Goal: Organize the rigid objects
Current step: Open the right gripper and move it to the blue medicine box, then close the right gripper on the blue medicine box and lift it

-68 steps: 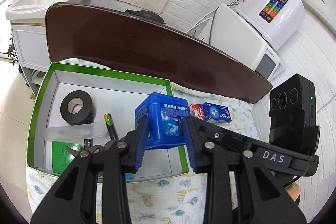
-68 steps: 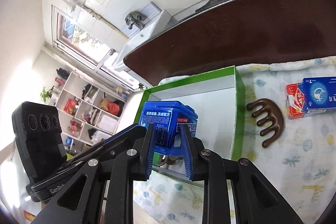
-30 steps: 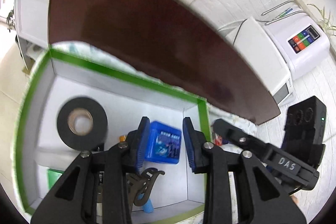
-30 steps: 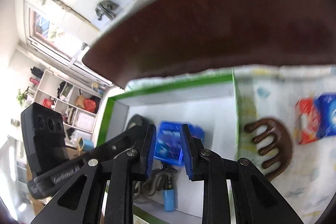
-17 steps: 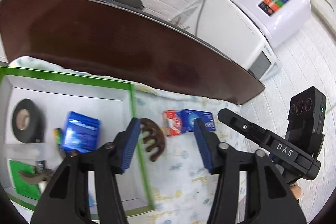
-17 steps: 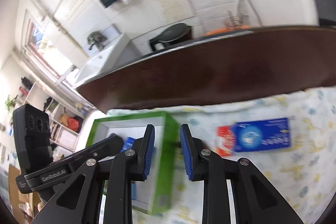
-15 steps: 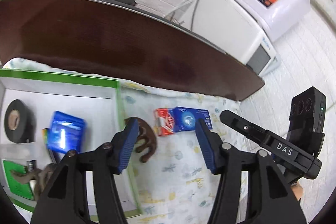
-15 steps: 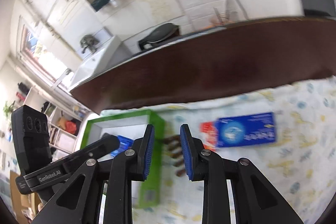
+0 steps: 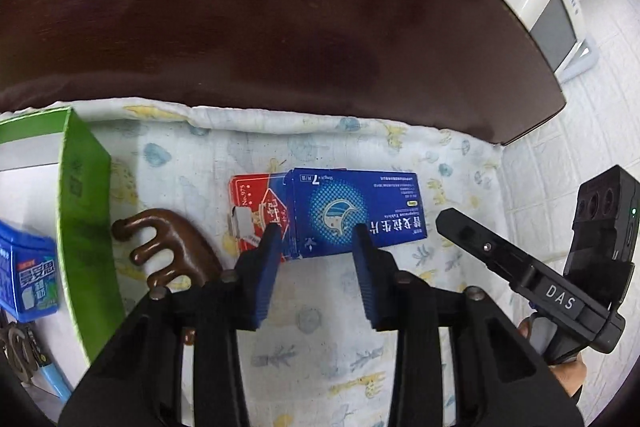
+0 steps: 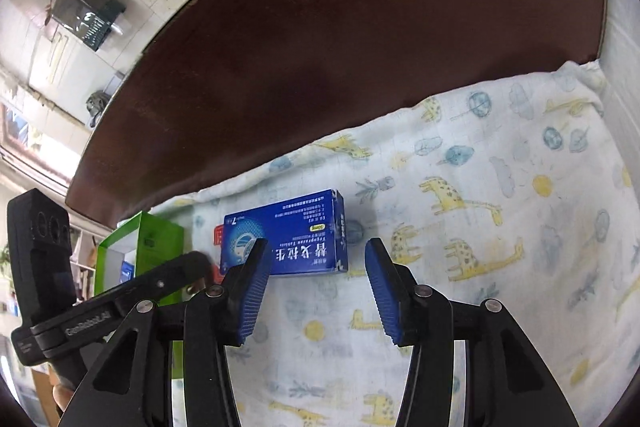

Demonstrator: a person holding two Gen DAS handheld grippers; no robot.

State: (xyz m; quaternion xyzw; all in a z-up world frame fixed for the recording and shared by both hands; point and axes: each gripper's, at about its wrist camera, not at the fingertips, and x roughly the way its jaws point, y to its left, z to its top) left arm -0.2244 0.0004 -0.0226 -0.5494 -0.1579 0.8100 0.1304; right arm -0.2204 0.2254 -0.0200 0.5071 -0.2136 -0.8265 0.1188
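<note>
Blue medicine carton (image 9: 356,211), flat rectangular, white print and a round bird emblem: lying face up at centre frame in the left wrist view, on the animal-print cloth (image 9: 320,319). Its left end is overlapping a red card box (image 9: 256,211); whether it rests on it or only abuts cannot be told.

Left gripper (image 9: 316,247): hovering at lower centre, jaws apart and just having been closing, nothing between the pads; its tips are lining up with the near long edge of the carton, contact not visible.

Right gripper (image 10: 316,261): sitting at lower centre of the right wrist view, jaws apart and just having been opening, empty. The carton (image 10: 288,239) is lying just past its left fingertip; the right fingertip is pointing at bare cloth (image 10: 500,227).

Brown wooden comb (image 9: 168,247) (thick rounded teeth pointing left): lying at left of centre in the left wrist view, between the card box and the green wall.

Green-walled box (image 9: 84,219): standing at the left edge, white inside, holding a blue tin (image 9: 28,283) at lower left.

Dark brown board (image 9: 280,19): rising along the far edge of the cloth and filling the upper frame.

Open room: the cloth is running clear to the right of the carton and toward the lower frame (widest at right in the right wrist view).
</note>
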